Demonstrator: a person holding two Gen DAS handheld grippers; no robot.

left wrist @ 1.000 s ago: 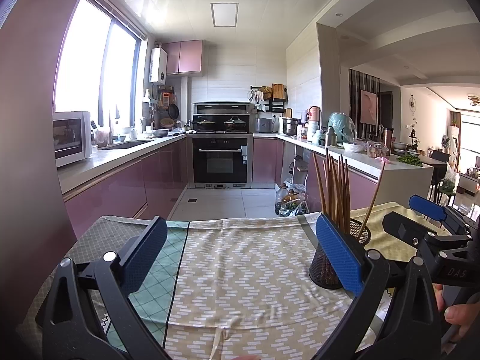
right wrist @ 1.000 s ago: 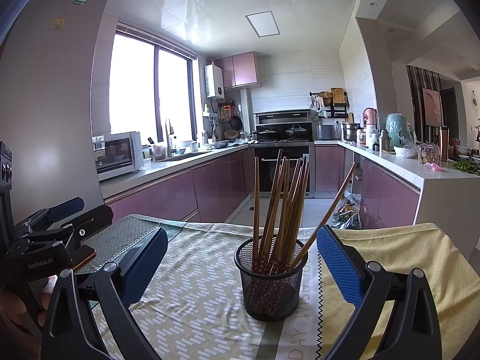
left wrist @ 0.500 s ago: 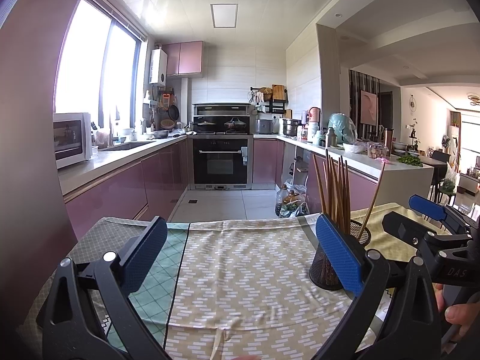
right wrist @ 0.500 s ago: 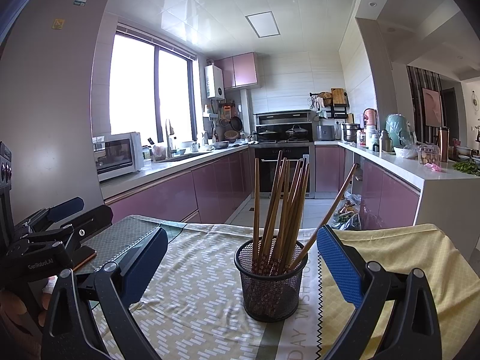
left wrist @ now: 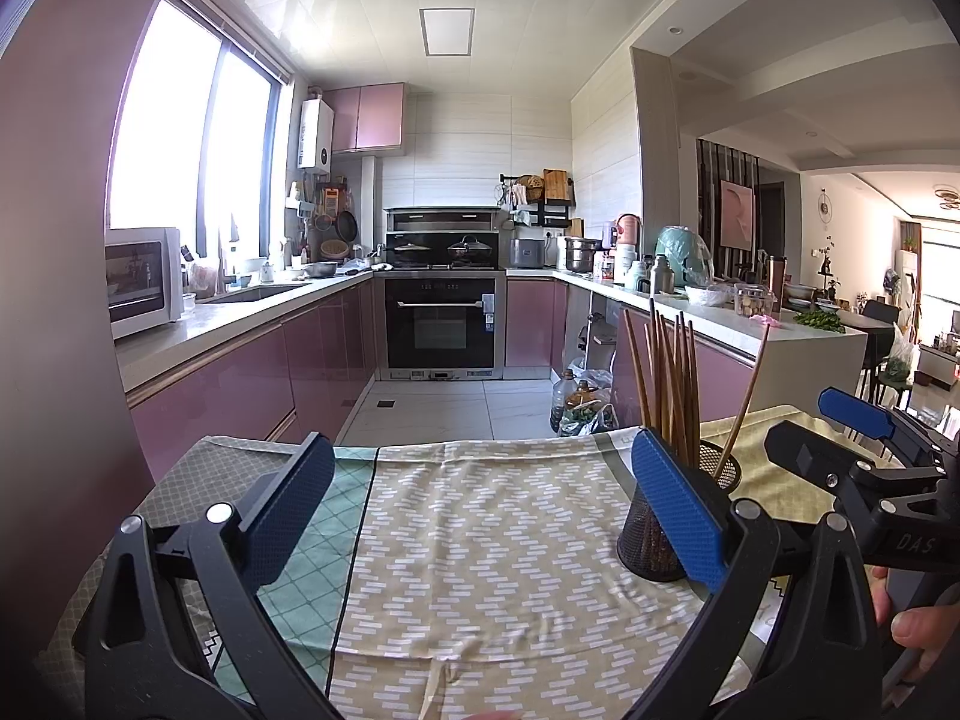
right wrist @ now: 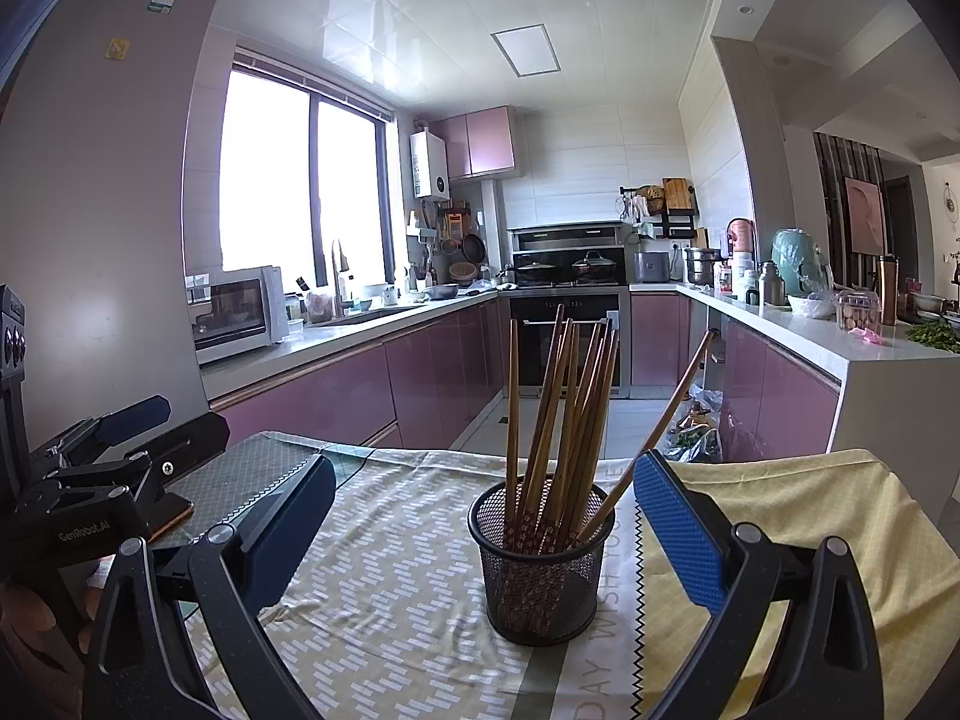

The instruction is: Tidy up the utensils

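Hovering above the cloth-covered table, the right gripper has its blue-padded fingers spread wide with nothing between them; straight ahead of it stands the black mesh holder, upright near the middle of the table, on the seam where the brick-patterned cloth meets the yellow cloth; the wooden chopsticks stand bunched inside it, one leaning out to the right; the left gripper is likewise released and empty, over the brick-patterned cloth toward the table's left side, with the holder just beyond its right finger.
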